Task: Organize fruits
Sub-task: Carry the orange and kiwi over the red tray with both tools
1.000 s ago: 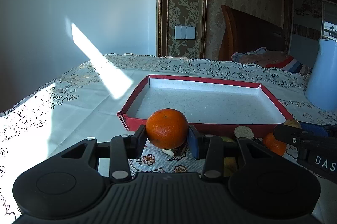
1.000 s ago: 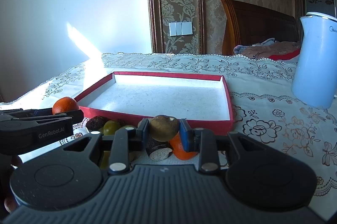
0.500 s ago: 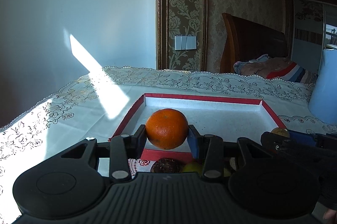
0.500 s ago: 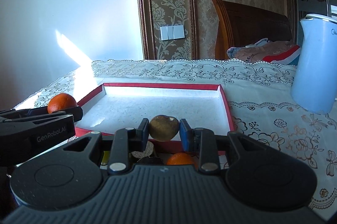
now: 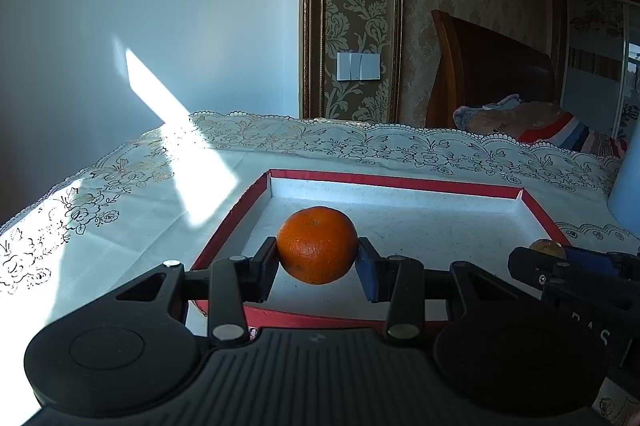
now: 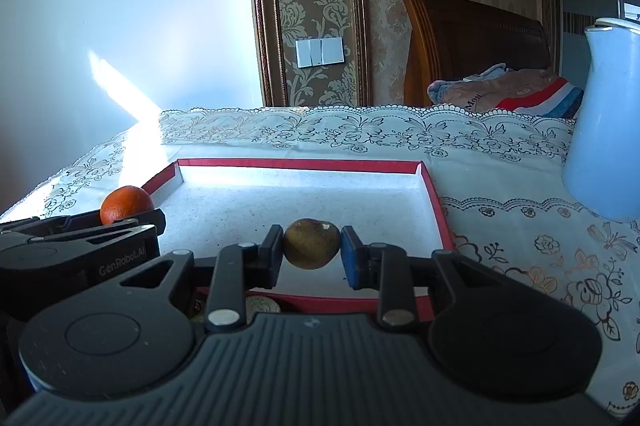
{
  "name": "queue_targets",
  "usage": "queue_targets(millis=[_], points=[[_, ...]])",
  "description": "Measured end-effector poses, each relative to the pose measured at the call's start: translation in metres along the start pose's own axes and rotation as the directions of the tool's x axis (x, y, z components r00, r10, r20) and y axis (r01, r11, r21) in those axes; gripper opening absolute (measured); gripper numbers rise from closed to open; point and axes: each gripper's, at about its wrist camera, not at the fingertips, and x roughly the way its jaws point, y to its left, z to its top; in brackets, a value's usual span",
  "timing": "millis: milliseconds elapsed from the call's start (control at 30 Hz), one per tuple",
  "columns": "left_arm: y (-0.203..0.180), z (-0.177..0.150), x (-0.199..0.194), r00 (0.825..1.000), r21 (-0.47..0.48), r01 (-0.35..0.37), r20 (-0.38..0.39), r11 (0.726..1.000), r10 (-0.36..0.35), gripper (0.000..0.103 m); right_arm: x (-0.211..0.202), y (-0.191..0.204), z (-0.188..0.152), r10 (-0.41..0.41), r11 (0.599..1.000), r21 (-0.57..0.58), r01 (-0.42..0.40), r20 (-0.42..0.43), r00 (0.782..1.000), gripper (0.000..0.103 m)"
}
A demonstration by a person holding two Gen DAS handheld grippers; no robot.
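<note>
**Fruit held over the tray, ready to be set down**

Fruit sits in both grippers above the red-rimmed tray point(image 6: 428, 185). The left gripper point(image 5: 317, 256) is clenched on an orange point(image 5: 317, 245), pinched at its widest girth; the right gripper point(image 6: 312, 250) grasps a brown-green fruit point(image 6: 312, 244) the same way. Both hang over the near part of the tray's pale, speckled floor.

The likely trouble is rolling: both fruits are round, the tray floor looks flat and its walls low, so a release from too high could send one bouncing over the rim onto the lace-patterned tablecloth point(image 6: 520, 234). The two grippers also work close together, and a sideways drift might knock them. The orange's peel is pebbled and fairly firm; the brown fruit looks smoother, slightly lopsided, perhaps softer under the pads. A tall, glossy pale-blue jug point(image 6: 604, 129) stands well right of the tray.
</note>
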Motion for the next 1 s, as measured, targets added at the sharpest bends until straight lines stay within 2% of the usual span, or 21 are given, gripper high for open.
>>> queue_targets(millis=[300,1000], points=[[-0.007,-0.004,0.023,0.998,0.029,0.018,-0.053,0.999,-0.016,0.041,0.028,0.002,-0.003,0.005,1.0,-0.011,-0.006,-0.071,0.997,0.029],[-0.014,-0.012,0.041,0.992,0.057,0.014,-0.13,0.998,-0.006,0.042,0.05,-0.002,-0.007,0.004,1.0,0.017,-0.001,-0.135,0.991,0.03]])
